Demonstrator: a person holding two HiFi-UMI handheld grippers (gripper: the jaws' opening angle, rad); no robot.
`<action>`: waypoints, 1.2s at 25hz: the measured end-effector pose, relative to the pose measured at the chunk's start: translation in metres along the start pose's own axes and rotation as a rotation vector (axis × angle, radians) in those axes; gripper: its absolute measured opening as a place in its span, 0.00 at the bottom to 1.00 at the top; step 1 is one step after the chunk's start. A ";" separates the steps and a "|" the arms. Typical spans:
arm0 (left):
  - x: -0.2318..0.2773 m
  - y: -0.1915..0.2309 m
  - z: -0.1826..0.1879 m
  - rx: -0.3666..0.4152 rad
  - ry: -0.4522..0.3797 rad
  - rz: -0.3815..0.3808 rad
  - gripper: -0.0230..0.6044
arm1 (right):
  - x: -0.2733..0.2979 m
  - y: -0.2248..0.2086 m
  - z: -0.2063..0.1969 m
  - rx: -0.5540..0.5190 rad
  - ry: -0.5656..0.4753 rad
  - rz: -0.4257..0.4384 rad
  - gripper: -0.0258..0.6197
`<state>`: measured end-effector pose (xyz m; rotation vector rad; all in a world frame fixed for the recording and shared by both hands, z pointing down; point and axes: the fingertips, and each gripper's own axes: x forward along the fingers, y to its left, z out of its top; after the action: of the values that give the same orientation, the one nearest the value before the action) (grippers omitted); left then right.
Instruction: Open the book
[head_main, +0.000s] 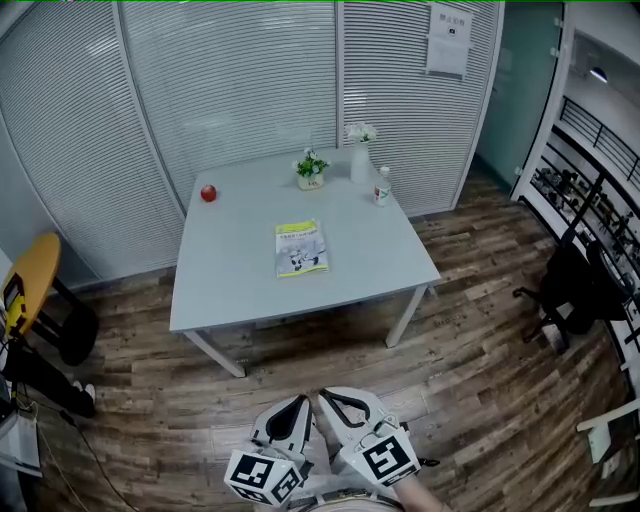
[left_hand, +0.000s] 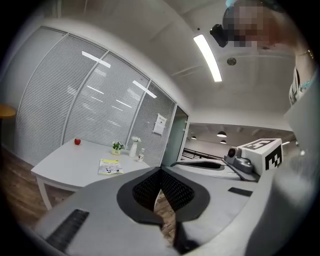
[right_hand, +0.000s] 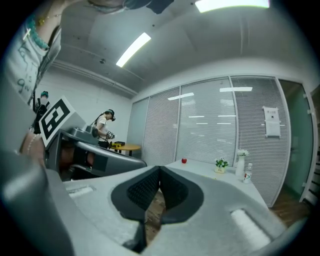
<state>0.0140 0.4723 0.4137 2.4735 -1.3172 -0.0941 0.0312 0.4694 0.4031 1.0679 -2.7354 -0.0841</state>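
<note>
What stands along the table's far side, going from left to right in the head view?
red apple → potted plant → white vase → bottle

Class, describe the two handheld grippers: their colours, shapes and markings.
The left gripper and the right gripper look alike: pale grey, smooth, rounded bodies that taper to a point at the front. Each jaw carries black pads with a fine ribbed texture, set in a black rim. Behind the jaws, each gripper bears a white cube printed with black square markers.
</note>
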 end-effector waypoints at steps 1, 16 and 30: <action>0.005 0.003 0.000 0.002 0.001 -0.005 0.03 | 0.003 -0.004 -0.001 -0.002 0.001 -0.003 0.04; 0.126 0.082 0.041 0.000 0.018 -0.118 0.03 | 0.103 -0.106 0.008 0.011 0.002 -0.107 0.04; 0.173 0.163 0.060 0.010 0.054 -0.140 0.03 | 0.196 -0.140 0.004 0.040 0.032 -0.122 0.04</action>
<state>-0.0296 0.2315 0.4268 2.5560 -1.1249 -0.0542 -0.0175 0.2333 0.4147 1.2363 -2.6527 -0.0301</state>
